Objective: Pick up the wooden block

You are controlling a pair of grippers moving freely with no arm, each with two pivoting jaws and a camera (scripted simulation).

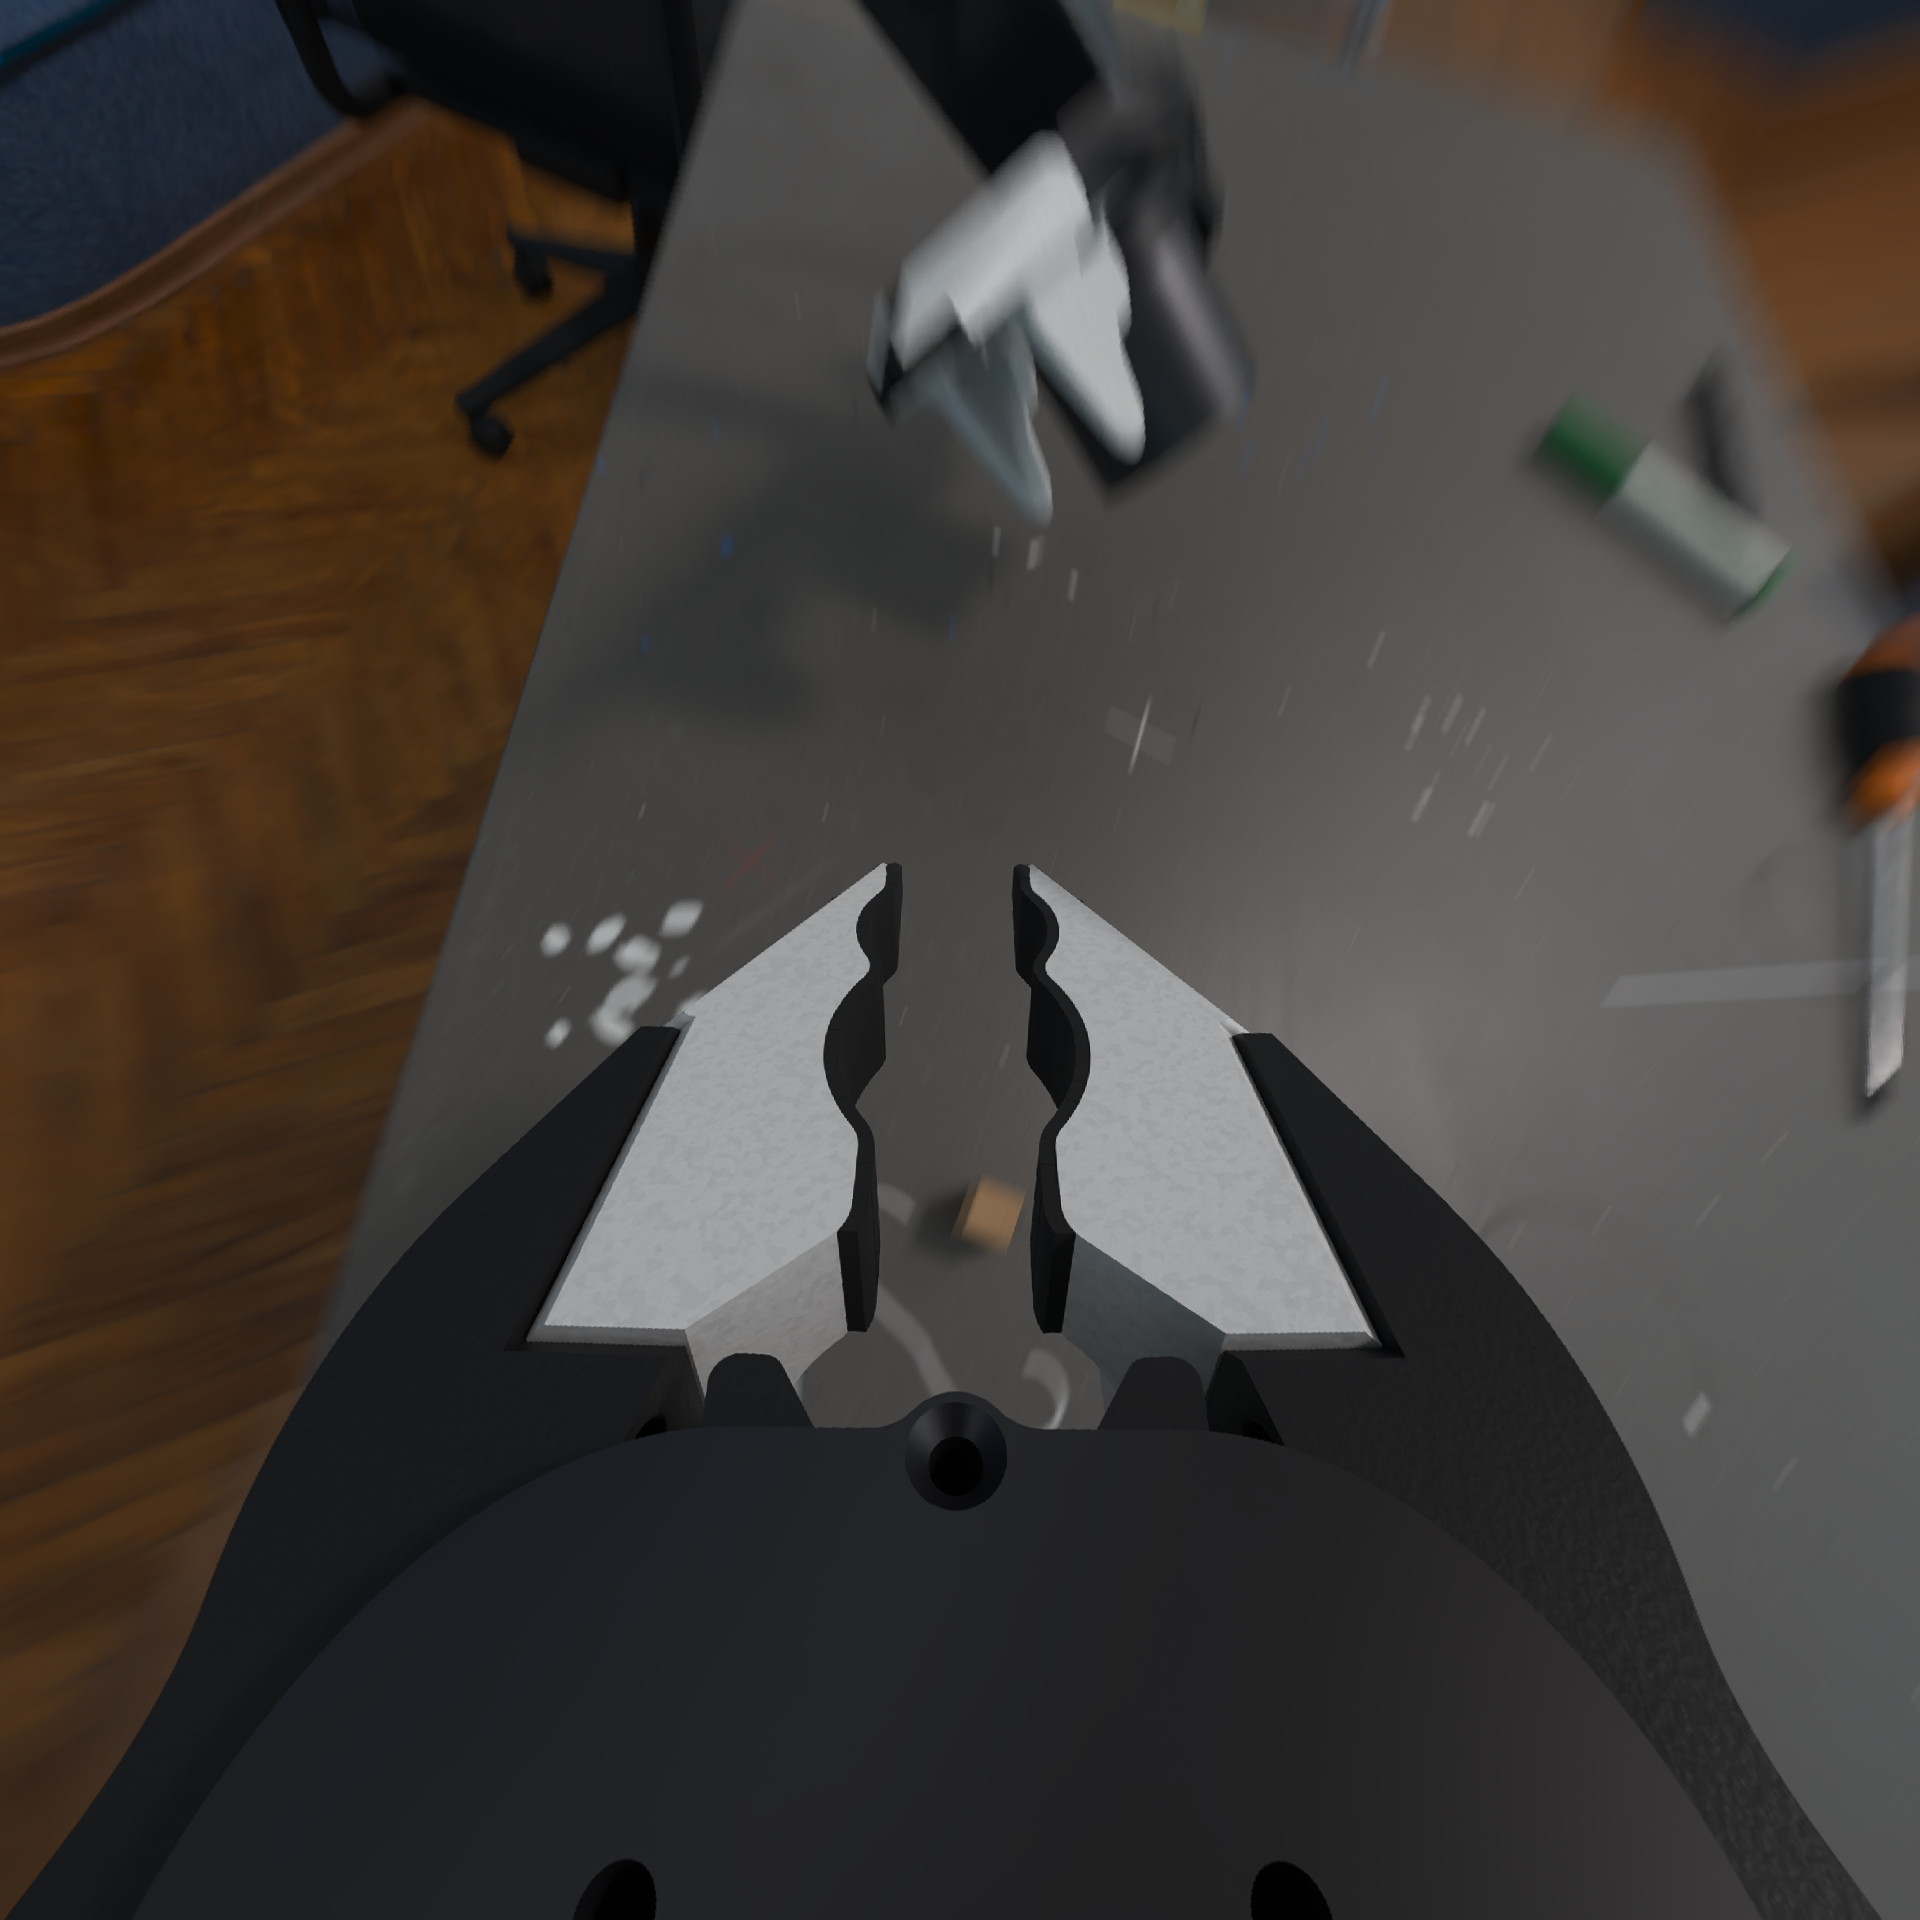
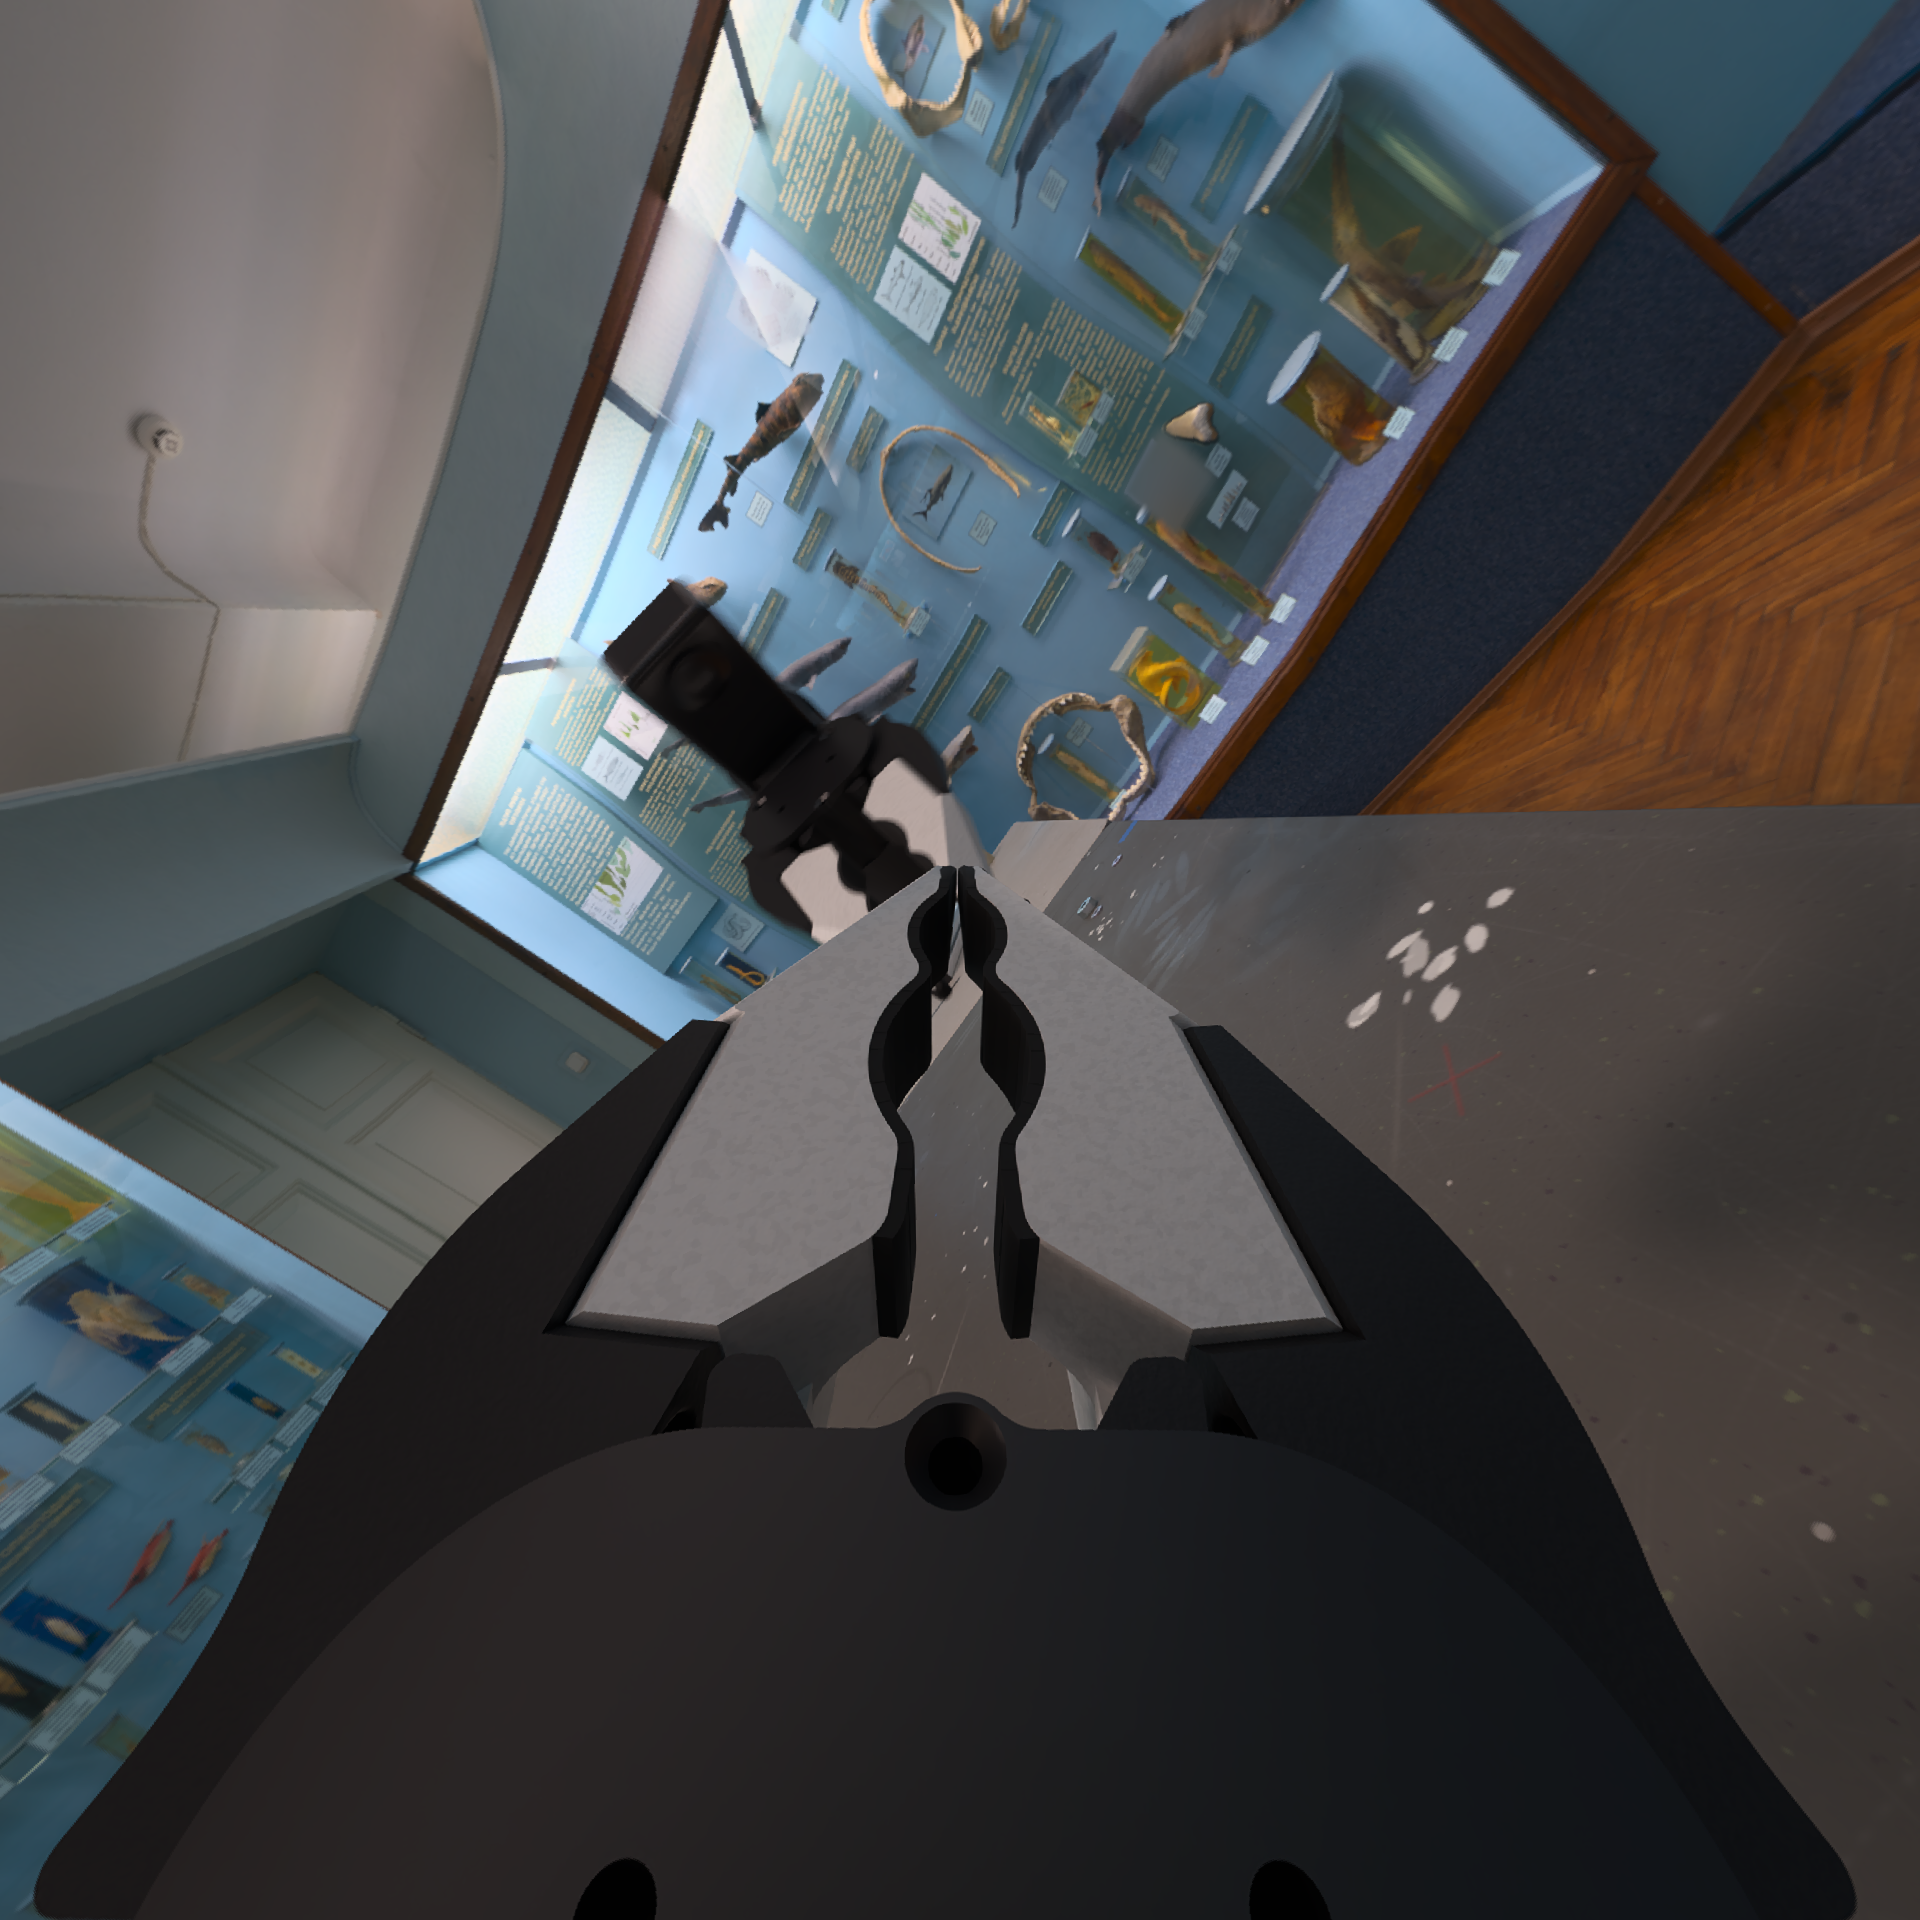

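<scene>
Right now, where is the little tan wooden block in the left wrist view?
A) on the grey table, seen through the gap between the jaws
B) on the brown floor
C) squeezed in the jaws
A: the little tan wooden block sits on the grey table, showing through the gap of the left gripper, whose jaws stand apart without touching it.

Left gripper [image 1: 954, 883] parted; right gripper [image 2: 956, 878] closed, empty.

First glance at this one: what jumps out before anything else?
In the left wrist view, the left gripper hangs open above the grey table, with the small wooden block showing far below between its fingers, untouched. Ahead of it the right gripper hovers, blurred, and a green-and-white can lies to the right. The right wrist view looks off the table edge at a blue museum display case.
</scene>
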